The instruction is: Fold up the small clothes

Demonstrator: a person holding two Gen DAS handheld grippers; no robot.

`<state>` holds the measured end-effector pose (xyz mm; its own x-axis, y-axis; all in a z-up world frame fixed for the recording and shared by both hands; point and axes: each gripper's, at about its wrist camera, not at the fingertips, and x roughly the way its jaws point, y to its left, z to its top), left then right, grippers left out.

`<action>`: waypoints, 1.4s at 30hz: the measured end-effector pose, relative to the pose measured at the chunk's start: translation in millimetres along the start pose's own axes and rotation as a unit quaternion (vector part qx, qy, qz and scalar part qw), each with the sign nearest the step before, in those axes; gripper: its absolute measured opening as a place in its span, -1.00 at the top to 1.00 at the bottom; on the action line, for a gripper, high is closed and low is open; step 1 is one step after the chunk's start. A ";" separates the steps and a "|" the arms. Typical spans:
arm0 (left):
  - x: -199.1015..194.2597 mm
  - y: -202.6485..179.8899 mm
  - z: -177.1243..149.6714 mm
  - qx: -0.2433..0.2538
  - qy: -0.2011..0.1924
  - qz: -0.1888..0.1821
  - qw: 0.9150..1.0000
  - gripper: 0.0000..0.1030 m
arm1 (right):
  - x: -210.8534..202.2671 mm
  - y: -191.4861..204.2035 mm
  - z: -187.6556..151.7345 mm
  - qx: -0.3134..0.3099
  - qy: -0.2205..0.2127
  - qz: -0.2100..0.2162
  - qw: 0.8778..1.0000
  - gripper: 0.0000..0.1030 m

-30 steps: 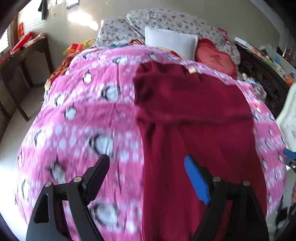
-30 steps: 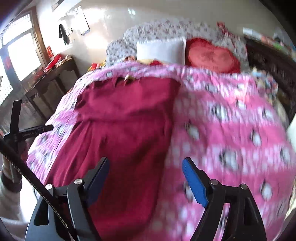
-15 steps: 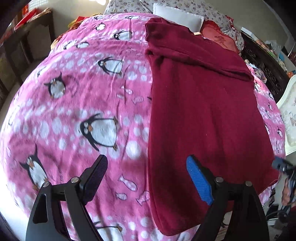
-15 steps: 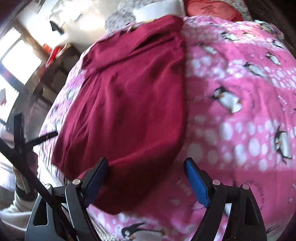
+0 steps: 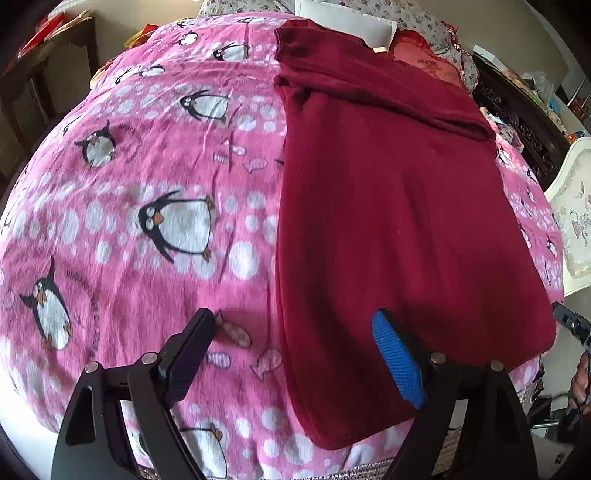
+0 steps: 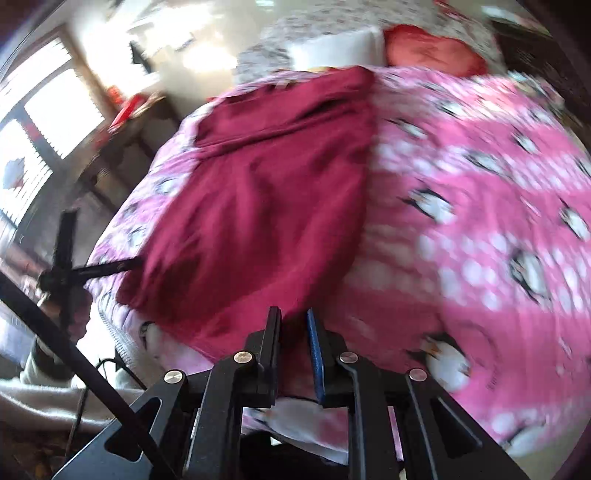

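While the maroon garment [image 5: 388,206] is laid flat on the pink penguin blanket [image 5: 155,206] covering the bed, its near hem is straddled by the left gripper [image 5: 293,332], whose jaws are held wide: the black finger is seen over the blanket, the blue pad over the cloth, with no pinch made. In the blurred right wrist view, the right gripper [image 6: 293,321] is seen at the garment's [image 6: 258,206] near corner, jaws closing to a narrow gap; maroon cloth is seen between them, but whether the pads press on it cannot be told. A white pillow [image 5: 347,18] and a red cushion [image 5: 424,55] are seen past the garment's far end.
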<state>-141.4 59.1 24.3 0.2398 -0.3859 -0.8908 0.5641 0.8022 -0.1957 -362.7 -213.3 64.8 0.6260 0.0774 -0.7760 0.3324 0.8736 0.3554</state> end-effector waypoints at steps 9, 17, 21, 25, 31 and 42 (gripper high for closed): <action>2.8 -8.9 -13.6 0.005 0.009 -0.015 1.000 -0.79 | 15.6 -23.1 -17.8 0.058 0.016 0.106 0.992 -0.28; 8.3 -32.0 -22.8 0.046 0.015 0.001 0.999 -0.47 | 32.9 -1.7 -14.8 0.018 0.007 0.138 0.990 0.71; -3.9 -40.6 -15.5 0.078 0.029 -0.034 0.996 0.77 | 17.5 -0.5 -3.2 0.023 -0.020 0.182 0.983 0.73; -25.0 -37.3 13.1 0.082 0.009 -0.079 0.993 0.78 | -3.7 -0.3 28.2 0.020 -0.078 0.196 0.977 0.78; -62.1 -18.4 100.3 0.048 -0.066 -0.106 0.991 0.78 | -12.2 -1.4 105.7 0.001 -0.142 0.183 0.973 0.78; -14.5 -12.6 282.5 -0.014 -0.111 -0.065 0.992 0.78 | 45.8 -29.5 272.6 0.029 -0.205 0.104 0.973 0.81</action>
<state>71.3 -74.1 155.6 0.3364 -0.5756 -0.7453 0.5804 0.7500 -0.3173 -151.6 -366.5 160.9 0.9092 0.0416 -0.4142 0.1991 0.8304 0.5204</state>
